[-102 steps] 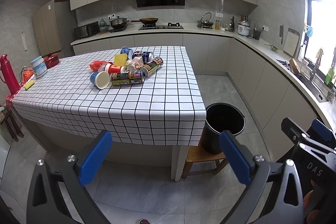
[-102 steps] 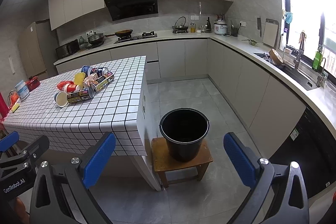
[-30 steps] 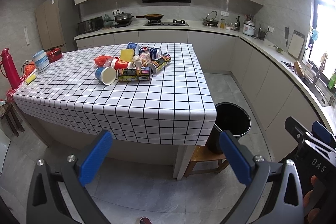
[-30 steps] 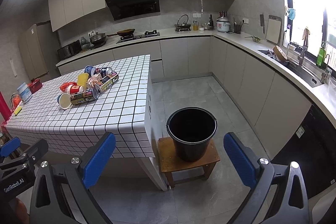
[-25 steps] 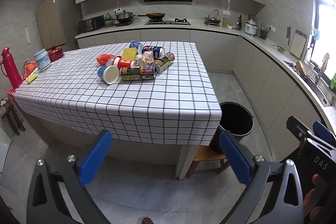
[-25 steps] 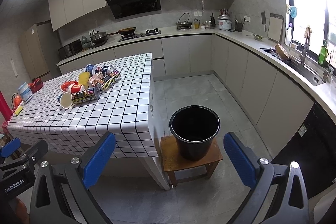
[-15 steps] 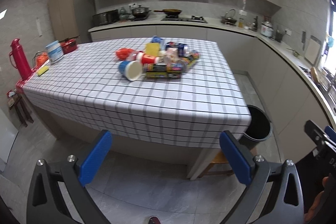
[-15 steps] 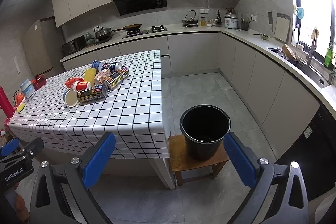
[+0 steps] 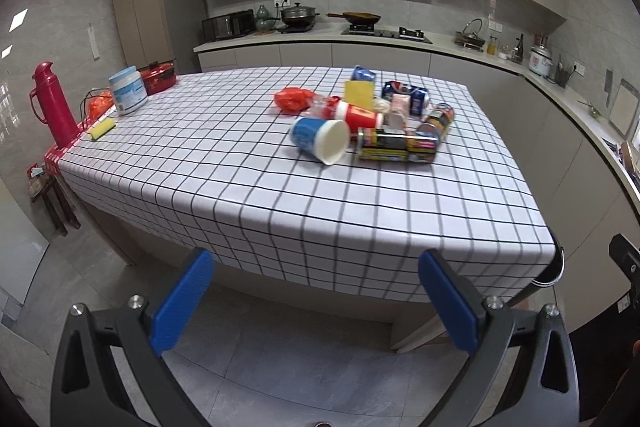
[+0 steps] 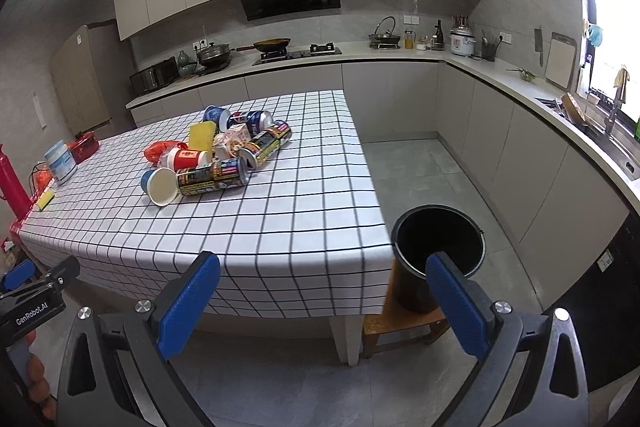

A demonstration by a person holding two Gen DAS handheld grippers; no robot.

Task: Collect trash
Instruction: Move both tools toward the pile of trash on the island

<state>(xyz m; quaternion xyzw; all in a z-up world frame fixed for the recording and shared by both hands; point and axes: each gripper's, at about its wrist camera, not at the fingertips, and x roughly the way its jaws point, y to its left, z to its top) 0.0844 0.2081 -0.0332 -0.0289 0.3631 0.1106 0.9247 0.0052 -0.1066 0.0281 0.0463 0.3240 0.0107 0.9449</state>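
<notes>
A pile of trash lies on the checked tablecloth [image 9: 240,187]: a blue paper cup [image 9: 319,140] on its side, a red cup [image 9: 357,115], long cans [image 9: 396,145], a red bag [image 9: 294,98] and a yellow piece [image 9: 359,91]. The pile also shows in the right wrist view [image 10: 218,157]. A black bucket [image 10: 439,247] stands on a wooden stool [image 10: 404,327] at the table's right end. My left gripper [image 9: 316,299] and right gripper [image 10: 322,301] are both open and empty, short of the table's near edge.
A red thermos [image 9: 54,105], a white tub [image 9: 128,90], a red pot [image 9: 160,77] and a yellow sponge [image 9: 100,129] sit at the table's left end. Kitchen counters [image 10: 520,83] run along the back and right walls. Grey tiled floor [image 10: 420,163] lies between table and counters.
Both grippers have moved forward and up toward the table. The left view has swung so the bucket is almost out of sight behind the table corner. Both stay open.
</notes>
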